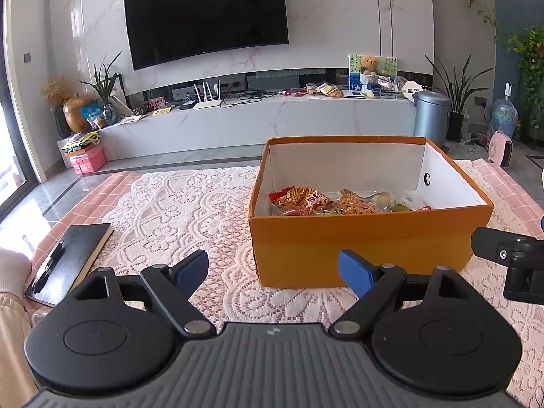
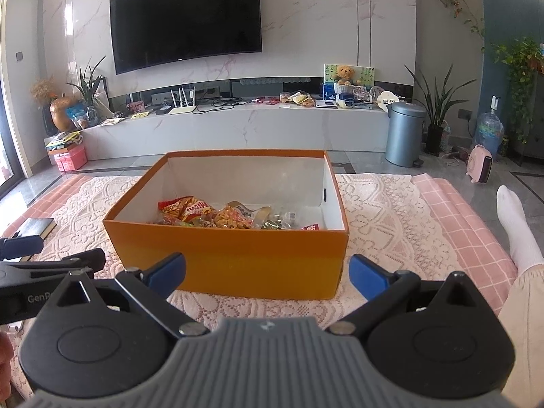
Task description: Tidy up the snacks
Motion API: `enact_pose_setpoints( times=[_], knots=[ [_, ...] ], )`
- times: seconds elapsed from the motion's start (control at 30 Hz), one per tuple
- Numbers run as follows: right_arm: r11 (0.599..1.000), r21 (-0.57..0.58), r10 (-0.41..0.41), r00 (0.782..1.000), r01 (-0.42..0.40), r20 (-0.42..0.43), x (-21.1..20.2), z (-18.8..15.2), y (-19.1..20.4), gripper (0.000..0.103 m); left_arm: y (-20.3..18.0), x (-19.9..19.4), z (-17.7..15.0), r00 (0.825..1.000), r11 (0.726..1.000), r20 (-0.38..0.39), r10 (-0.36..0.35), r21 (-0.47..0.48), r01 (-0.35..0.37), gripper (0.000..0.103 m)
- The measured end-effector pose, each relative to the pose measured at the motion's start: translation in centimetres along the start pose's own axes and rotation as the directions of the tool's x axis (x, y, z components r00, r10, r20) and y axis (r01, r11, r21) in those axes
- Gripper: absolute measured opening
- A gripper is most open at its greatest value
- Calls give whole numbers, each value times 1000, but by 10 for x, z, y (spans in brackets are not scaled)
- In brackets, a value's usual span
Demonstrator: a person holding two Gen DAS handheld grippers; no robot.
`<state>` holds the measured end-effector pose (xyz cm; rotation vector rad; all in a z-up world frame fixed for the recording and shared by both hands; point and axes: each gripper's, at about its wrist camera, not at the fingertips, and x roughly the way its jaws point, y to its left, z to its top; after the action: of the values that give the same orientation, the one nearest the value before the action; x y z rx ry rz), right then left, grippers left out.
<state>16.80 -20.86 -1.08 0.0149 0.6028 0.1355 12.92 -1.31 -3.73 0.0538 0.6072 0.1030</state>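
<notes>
Left wrist view: the left gripper (image 1: 273,269) is spread wide and empty, near the orange box (image 1: 360,248) holding snacks (image 1: 326,202); bare lace cloth (image 1: 176,204) lies open leftward. Right wrist view: the right gripper (image 2: 267,272) is spread, empty, just before the box's front wall.

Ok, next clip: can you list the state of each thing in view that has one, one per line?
Orange box: lid off, open at the top, upright on the lace cloth.
Snack packets: inside the box, piled along its near side.
Left claw: open, empty, short of the box.
Right claw: open, empty, short of the box.
Black notebook: closed, flat, pen lying on its cover.
Television: screen dark.
Grey bin: lid shut.
</notes>
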Motion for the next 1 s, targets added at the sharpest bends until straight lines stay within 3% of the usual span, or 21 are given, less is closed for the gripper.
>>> enact_pose_setpoints(
  times=[1.0],
  knots=[
    [1000,-9,1,1000,-1,6,-4,1,0,99,0,-4,1,1000,1000,2,-9,-9,9,101]
  ],
)
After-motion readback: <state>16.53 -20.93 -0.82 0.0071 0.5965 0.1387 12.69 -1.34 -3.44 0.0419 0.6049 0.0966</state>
